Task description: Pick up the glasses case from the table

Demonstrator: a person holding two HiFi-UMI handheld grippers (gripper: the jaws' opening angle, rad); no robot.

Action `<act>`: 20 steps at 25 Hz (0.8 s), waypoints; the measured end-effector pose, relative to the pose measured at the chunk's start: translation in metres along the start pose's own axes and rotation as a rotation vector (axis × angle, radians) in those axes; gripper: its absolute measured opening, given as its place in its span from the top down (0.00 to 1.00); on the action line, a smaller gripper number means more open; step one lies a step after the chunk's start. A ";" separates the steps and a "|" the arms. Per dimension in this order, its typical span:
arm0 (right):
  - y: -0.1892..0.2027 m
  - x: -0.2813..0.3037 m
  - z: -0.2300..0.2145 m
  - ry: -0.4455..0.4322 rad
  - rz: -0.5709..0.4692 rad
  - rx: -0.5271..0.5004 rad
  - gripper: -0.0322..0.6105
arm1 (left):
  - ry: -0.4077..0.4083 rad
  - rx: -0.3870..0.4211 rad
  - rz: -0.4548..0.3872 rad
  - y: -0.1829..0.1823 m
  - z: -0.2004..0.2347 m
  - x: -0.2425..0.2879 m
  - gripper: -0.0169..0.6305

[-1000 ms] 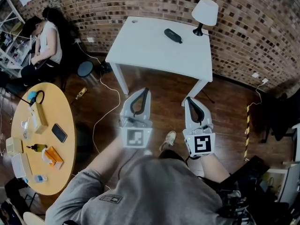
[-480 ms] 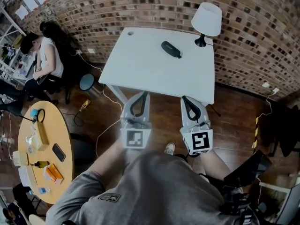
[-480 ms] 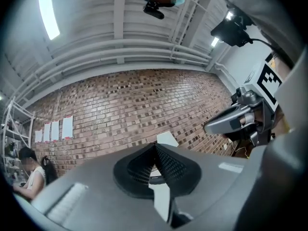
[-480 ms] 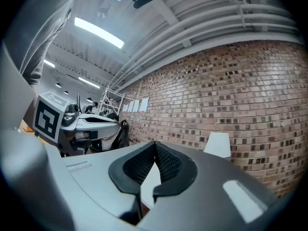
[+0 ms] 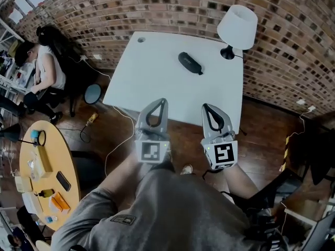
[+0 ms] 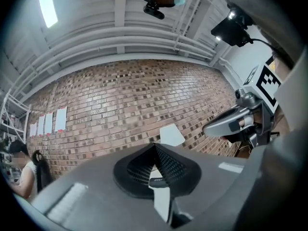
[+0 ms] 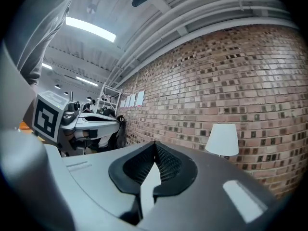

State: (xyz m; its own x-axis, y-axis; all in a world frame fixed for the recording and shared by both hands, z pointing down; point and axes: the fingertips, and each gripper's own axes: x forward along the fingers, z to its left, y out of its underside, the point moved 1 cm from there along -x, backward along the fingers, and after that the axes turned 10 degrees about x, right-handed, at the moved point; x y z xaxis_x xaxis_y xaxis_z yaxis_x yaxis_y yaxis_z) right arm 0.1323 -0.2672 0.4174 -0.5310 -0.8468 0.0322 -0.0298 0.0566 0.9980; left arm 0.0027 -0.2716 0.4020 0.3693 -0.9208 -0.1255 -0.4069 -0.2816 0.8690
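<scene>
The glasses case (image 5: 190, 63), a dark oval, lies on the far half of the white table (image 5: 157, 72), a little left of the lamp. My left gripper (image 5: 162, 103) and right gripper (image 5: 205, 107) are held side by side over the table's near edge, pointing at the case and well short of it. Both are shut, fingertips together, with nothing between them. In the left gripper view the jaws meet at the gripper (image 6: 155, 146), and a small dark shape on the white top shows through the gap below. The right gripper (image 7: 155, 146) looks along the table (image 7: 148, 186) towards the brick wall.
A white table lamp (image 5: 238, 27) stands at the table's far right corner, against the brick wall. A person sits at the left (image 5: 47, 67), near a round stool (image 5: 93, 93). A round yellow table (image 5: 36, 187) carries several small items. Cables (image 5: 112, 145) trail over the wooden floor.
The person has walked up to the white table. The table and case now look larger and nearer, and both shut grippers have gone from over the floor to over the table's near edge.
</scene>
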 end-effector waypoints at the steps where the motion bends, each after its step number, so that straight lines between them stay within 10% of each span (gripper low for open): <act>1: 0.002 0.012 -0.005 0.006 0.007 -0.002 0.93 | 0.001 -0.023 0.005 0.008 0.004 0.011 0.98; 20: 0.058 0.188 -0.090 0.087 0.205 -0.010 0.87 | 0.122 -0.123 0.087 0.123 0.056 0.164 0.98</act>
State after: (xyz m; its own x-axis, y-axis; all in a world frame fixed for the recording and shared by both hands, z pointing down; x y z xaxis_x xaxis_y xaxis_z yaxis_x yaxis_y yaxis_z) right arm 0.1065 -0.4708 0.4863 -0.4498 -0.8605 0.2391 0.0800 0.2278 0.9704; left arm -0.0341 -0.4725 0.4615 0.4393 -0.8983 0.0051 -0.3392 -0.1607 0.9269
